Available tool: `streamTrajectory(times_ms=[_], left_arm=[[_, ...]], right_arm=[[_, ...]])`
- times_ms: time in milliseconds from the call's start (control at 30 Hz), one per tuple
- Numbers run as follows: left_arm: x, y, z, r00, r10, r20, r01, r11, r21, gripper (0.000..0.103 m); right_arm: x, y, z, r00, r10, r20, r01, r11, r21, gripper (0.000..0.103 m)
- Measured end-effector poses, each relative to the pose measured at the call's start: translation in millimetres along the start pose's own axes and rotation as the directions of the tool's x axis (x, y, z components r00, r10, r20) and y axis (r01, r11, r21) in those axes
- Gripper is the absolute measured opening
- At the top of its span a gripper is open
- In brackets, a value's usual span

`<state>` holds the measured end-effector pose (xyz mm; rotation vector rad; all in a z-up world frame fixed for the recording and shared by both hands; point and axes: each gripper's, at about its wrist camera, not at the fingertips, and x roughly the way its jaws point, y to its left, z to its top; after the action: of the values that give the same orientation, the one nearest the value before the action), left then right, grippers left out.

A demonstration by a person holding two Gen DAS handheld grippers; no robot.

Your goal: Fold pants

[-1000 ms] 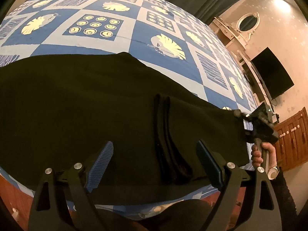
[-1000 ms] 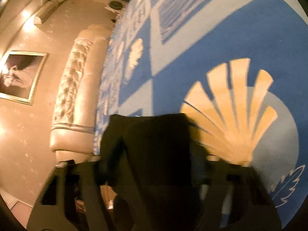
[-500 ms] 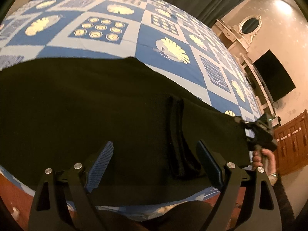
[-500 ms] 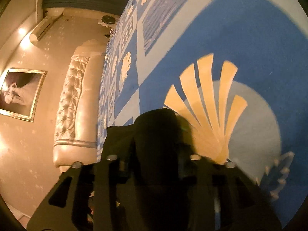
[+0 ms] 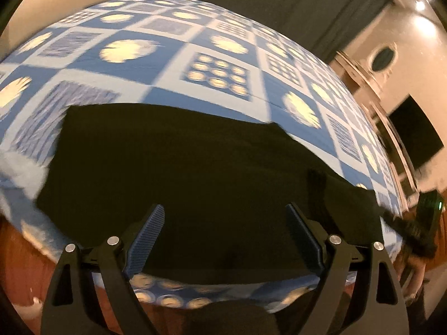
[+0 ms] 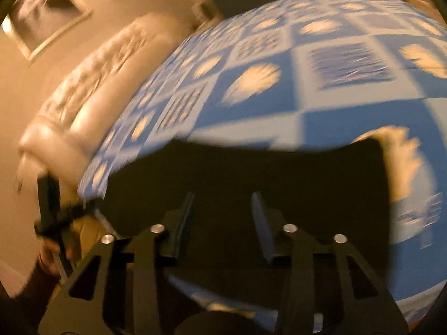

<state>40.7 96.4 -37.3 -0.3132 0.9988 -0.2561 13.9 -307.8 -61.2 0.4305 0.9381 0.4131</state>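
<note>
Black pants (image 5: 195, 167) lie flat along the near edge of a bed with a blue and white patterned cover (image 5: 167, 69). My left gripper (image 5: 226, 223) hovers over their middle, open, nothing between its blue pads. A lengthwise fold ridge (image 5: 315, 184) shows to its right. In the right wrist view the pants (image 6: 279, 173) spread under my right gripper (image 6: 222, 212). Its jaws are closing with a clear gap and no cloth between them. The right gripper (image 5: 424, 215) shows as a blur by the pants' right end.
A cream tufted headboard (image 6: 83, 97) and a framed picture (image 6: 47, 11) stand at the bed's left end. A dark curtain (image 5: 279, 5), a wall television (image 5: 416, 139) and a dresser mirror (image 5: 382, 58) lie beyond. The bed's wooden frame (image 5: 22, 265) runs below the cover.
My right gripper let go of the dark cloth it held, pulled back, rose and rolled. My left gripper slid left along the pants, bringing their left end into view.
</note>
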Motion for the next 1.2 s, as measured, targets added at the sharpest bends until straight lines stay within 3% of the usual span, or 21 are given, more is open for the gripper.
streamTrajectory(times_ms=[167, 300, 400, 500, 567, 633, 733, 833, 900, 1100, 1200], left_arm=[[-24, 65, -3, 0.998, 0.049, 0.049, -0.044, 0.993, -0.108, 0.086], [-36, 102, -5, 0.995, 0.060, 0.080, -0.045, 0.984, -0.174, 0.086], [-39, 127, -6, 0.993, 0.077, 0.085, -0.058, 0.977, -0.203, 0.086], [-39, 148, -8, 0.993, 0.089, 0.079, -0.070, 0.974, -0.215, 0.086], [-37, 165, -11, 0.996, 0.065, 0.065, -0.048, 0.969, -0.244, 0.086], [-33, 182, -13, 0.999, 0.022, 0.050, -0.006, 0.956, -0.293, 0.086], [-24, 204, -16, 0.994, -0.097, 0.054, 0.110, 0.917, -0.382, 0.086], [-19, 209, -14, 0.982, -0.168, 0.088, 0.190, 0.889, -0.416, 0.086], [-19, 206, -8, 0.977, -0.187, 0.102, 0.213, 0.890, -0.404, 0.086], [-22, 197, 23, 0.974, -0.197, 0.110, 0.220, 0.935, -0.277, 0.086], [-16, 202, 34, 0.970, -0.223, 0.098, 0.241, 0.935, -0.260, 0.086]], right_arm=[[41, 36, -26, 0.995, 0.070, -0.071, -0.069, 0.998, 0.012, 0.037], [65, 61, -32, 0.995, 0.016, -0.100, -0.020, 0.999, -0.032, 0.039], [63, 67, -27, 0.995, 0.004, -0.098, -0.009, 0.999, -0.042, 0.041], [43, 65, -24, 0.997, 0.060, -0.041, -0.060, 0.998, 0.001, 0.044], [31, 66, -24, 0.997, 0.071, -0.011, -0.071, 0.997, 0.009, 0.057], [26, 68, -29, 0.997, 0.080, -0.005, -0.080, 0.997, 0.018, 0.061], [25, 69, -39, 0.995, 0.094, -0.020, -0.093, 0.995, 0.042, 0.063], [29, 68, -49, 0.995, 0.097, -0.031, -0.095, 0.994, 0.062, 0.064], [33, 65, -55, 0.994, 0.098, -0.041, -0.095, 0.992, 0.088, 0.064], [39, 60, -62, 0.993, 0.104, -0.055, -0.095, 0.986, 0.137, 0.064], [39, 62, -63, 0.993, 0.101, -0.052, -0.094, 0.987, 0.133, 0.067]])
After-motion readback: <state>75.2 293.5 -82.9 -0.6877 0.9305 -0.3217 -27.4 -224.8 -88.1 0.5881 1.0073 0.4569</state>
